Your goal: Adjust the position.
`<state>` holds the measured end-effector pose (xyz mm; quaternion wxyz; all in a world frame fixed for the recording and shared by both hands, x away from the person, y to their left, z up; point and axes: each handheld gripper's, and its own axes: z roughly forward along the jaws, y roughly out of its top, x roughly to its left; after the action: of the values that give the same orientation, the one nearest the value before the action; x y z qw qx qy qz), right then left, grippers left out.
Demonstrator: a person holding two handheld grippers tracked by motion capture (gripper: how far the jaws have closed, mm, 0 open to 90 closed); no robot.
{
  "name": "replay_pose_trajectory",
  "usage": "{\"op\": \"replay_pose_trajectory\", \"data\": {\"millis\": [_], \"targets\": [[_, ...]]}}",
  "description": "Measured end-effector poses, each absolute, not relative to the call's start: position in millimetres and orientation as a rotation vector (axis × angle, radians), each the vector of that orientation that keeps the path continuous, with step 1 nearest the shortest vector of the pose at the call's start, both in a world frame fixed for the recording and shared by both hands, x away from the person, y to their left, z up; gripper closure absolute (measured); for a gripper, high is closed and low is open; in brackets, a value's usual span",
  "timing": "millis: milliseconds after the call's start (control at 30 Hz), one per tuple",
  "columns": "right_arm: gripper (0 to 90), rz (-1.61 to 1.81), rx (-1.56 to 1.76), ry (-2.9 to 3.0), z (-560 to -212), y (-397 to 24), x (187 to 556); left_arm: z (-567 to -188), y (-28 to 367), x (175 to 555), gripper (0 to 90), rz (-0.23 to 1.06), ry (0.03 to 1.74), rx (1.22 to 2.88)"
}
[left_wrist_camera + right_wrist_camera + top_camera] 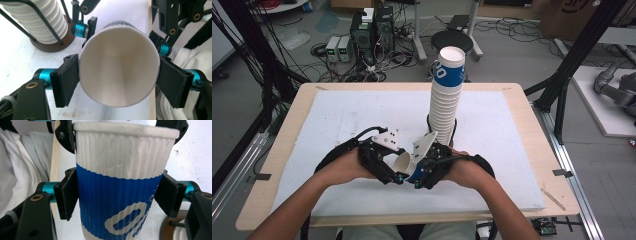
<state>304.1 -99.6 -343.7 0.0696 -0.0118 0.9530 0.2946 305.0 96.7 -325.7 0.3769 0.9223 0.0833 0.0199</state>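
Near the table's front edge, both grippers' fingers clamp one ribbed paper cup (120,187) (blue band, white rim)

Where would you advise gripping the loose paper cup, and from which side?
Grip the paper cup on its ribbed wall below the rim, pads on opposite sides as the right gripper has it. The open mouth looks easily crushed.
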Motion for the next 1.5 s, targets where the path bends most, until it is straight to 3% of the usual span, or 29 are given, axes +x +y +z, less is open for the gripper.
{"op": "replay_pose_trajectory", "data": {"millis": [267,633,1100,1500], "targets": [[27.9,1.035,0.045,2.861,-355,-119,306,-327,110,304,21.1,0.049,0.236,2.193],[28.0,1.327,0.281,2.716,-366,-172,307,-343,157,304,18.7,0.154,0.351,1.802],[28.0,1.488,0.426,2.488,-375,-216,300,-371,197,303,17.4,0.328,0.541,1.612],[27.9,1.516,0.496,2.346,-375,-247,293,-395,211,302,19.6,0.467,0.604,1.57]]}}
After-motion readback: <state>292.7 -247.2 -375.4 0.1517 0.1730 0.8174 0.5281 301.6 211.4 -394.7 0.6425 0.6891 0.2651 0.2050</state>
